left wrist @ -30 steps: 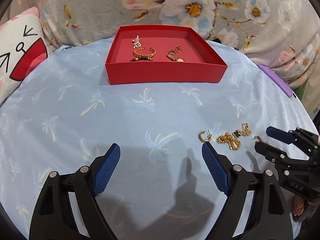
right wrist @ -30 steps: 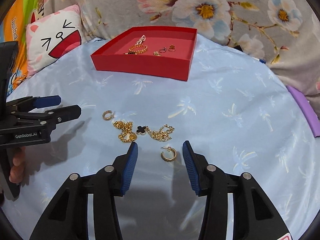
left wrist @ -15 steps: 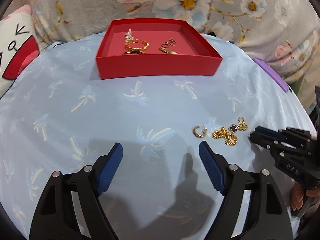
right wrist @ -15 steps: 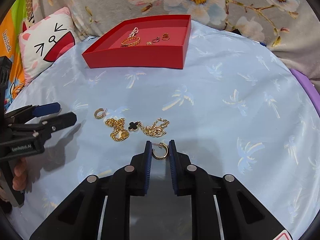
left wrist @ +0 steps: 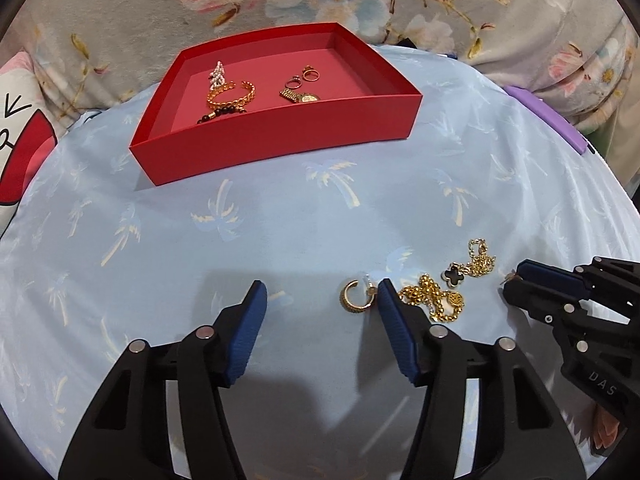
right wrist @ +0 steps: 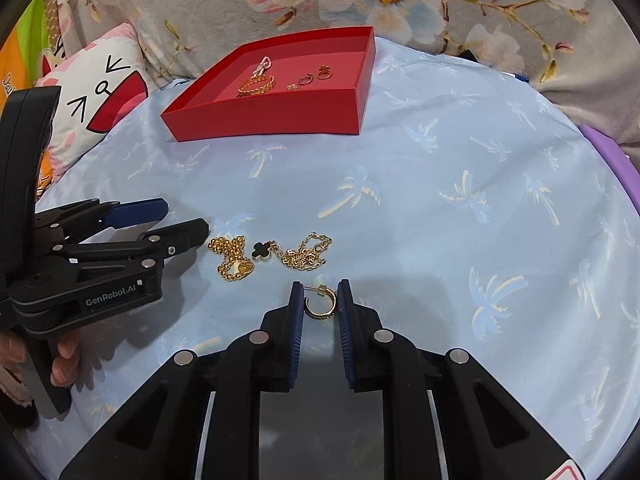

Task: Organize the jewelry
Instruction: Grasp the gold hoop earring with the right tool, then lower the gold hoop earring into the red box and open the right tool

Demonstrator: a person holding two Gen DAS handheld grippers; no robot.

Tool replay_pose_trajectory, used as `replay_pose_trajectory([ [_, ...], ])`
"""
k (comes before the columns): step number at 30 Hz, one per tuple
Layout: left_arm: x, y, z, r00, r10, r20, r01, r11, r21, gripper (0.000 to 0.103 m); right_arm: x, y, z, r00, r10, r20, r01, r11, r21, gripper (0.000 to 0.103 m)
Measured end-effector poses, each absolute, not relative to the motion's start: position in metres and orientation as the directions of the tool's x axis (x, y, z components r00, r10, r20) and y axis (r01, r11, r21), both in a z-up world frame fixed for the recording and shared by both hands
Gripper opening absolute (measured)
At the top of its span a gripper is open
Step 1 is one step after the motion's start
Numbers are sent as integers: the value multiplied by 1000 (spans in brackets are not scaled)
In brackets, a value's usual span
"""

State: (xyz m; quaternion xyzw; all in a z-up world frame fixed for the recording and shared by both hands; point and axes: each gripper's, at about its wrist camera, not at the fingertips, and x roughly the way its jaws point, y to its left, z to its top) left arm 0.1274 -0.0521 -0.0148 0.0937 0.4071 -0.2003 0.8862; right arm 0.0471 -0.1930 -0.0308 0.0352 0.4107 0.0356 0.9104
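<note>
Gold hoop earring [right wrist: 320,307] pinched btwn tool pads.

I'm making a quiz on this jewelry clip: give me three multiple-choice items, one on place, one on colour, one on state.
1. Where do the rings lie? A in the red box B on the cloth C on the pillow
2. What colour is the clover charm? A white B black C green
3. The right claw is: A wide open B empty C shut on a hoop

Answers: A, the rings sit in the box. B, the charm is black with a gold edge. C, the right claw pinches a hoop between its pads.
</note>
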Motion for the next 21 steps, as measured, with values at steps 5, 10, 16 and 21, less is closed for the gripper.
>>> replay_pose_trajectory([
  [5,125,-56,-15,597,-265,-757,441,897,34,38,47,-193,-31,661,94,-745,-36,995,93,16],
  [10,123,-59,-15,601,-267,-754,452,891,45,17,47,-194,-31,662,93,-744,-34,995,93,16],
  [16,124,-57,-15,598,-275,-753,451,892,32,16,47,-195,-31,665,91,-742,-34,995,91,16],
  [21,123,-55,-14,595,-287,-751,453,891,18,16,46,-194,-29,669,90,-738,-32,995,92,16],
])
